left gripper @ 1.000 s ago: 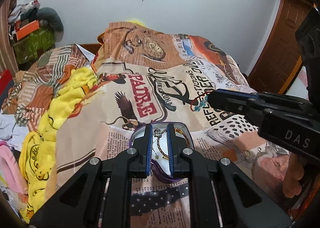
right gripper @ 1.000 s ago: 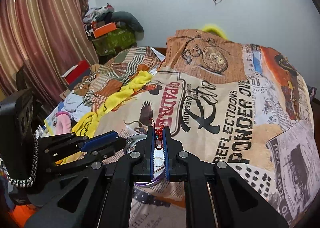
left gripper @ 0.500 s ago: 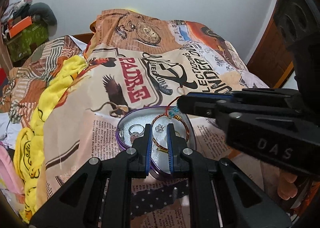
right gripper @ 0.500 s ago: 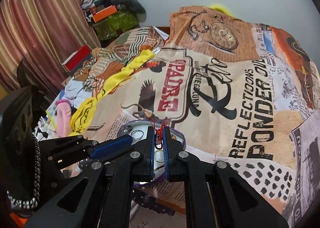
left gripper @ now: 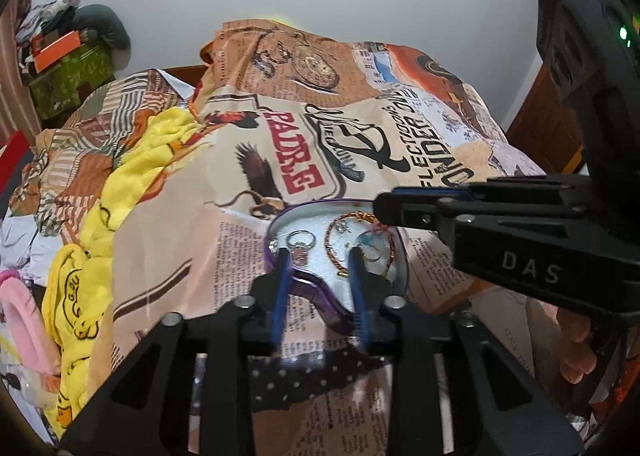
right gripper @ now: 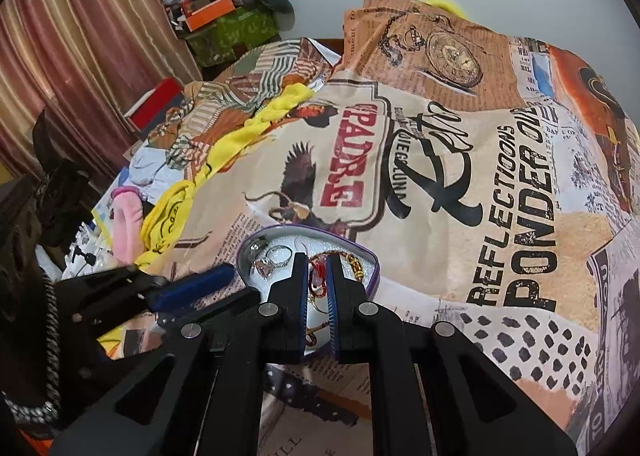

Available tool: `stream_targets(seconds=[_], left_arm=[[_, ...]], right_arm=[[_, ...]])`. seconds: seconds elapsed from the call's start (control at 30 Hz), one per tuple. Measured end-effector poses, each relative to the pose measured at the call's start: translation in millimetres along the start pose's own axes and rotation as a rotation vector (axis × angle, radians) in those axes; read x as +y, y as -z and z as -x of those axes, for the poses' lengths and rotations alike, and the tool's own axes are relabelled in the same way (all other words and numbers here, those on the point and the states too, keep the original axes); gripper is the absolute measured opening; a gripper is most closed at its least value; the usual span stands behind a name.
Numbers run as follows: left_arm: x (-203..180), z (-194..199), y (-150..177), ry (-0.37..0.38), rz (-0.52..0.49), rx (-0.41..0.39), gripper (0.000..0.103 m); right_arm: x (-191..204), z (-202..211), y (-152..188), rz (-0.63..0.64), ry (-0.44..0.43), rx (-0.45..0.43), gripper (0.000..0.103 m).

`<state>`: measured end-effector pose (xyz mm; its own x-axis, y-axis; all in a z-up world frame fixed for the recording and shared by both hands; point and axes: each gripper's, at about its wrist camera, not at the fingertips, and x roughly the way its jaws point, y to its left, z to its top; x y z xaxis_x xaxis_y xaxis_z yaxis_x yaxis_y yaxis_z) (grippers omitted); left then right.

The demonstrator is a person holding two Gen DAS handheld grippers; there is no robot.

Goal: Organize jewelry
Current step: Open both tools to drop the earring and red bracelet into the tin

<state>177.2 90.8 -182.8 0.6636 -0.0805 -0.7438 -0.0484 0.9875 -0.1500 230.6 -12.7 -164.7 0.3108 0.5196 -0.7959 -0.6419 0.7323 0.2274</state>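
Note:
A purple heart-shaped tin (left gripper: 316, 298) with a white lining lies on the printed bedspread; it also shows in the right wrist view (right gripper: 370, 278). Inside lie silver rings (left gripper: 301, 246), a gold chain bracelet (left gripper: 334, 252) and a red thread bracelet (right gripper: 316, 276). My left gripper (left gripper: 318, 256) is open, its fingers straddling the tin's near rim, empty. My right gripper (right gripper: 317, 262) hangs low over the tin with its jaws narrowly parted around the red thread bracelet, which rests in the tin. The right gripper's fingertips (left gripper: 386, 210) reach over the tin from the right in the left wrist view.
The bedspread (right gripper: 460, 160) covers the bed. A yellow blanket (left gripper: 116, 192) and pink cloth (left gripper: 18, 316) lie bunched at the left. Boxes and clothes (right gripper: 224, 24) are stacked by the curtain. A dark dotted strip (left gripper: 316, 376) lies in front of the tin.
My left gripper opened and moved in to straddle the tin's rim. My right gripper lowered the red thread bracelet into the tin and its jaws parted slightly.

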Motion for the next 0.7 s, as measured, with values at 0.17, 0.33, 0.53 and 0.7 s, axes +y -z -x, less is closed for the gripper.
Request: stream_targets(seconds=[0.17, 0.33, 0.53, 0.7], left_arm=[[6.1, 6.1, -1.3, -0.007, 0.02, 0.006, 0.035], [5.6, 14.5, -2.1, -0.026, 0.019, -0.006, 0.035], [-0.5, 28.6, -8.3, -0.031, 0.015, -0.034, 0.035], [-14.1, 39.9, -16.9, -0.019, 0.003, -0.067, 0.037]], right_arm=[[2.6, 4.9, 0.9, 0.006, 0.022, -0.004, 0.013], [2.9, 19.9, 2.6, 0.01, 0.04, -0.045, 0.034], [-3.3, 46.2, 6.7, -0.003, 0.056, -0.094, 0.035], [-14.5, 76.1, 14.7, -0.009, 0.094, -0.148, 0.035]])
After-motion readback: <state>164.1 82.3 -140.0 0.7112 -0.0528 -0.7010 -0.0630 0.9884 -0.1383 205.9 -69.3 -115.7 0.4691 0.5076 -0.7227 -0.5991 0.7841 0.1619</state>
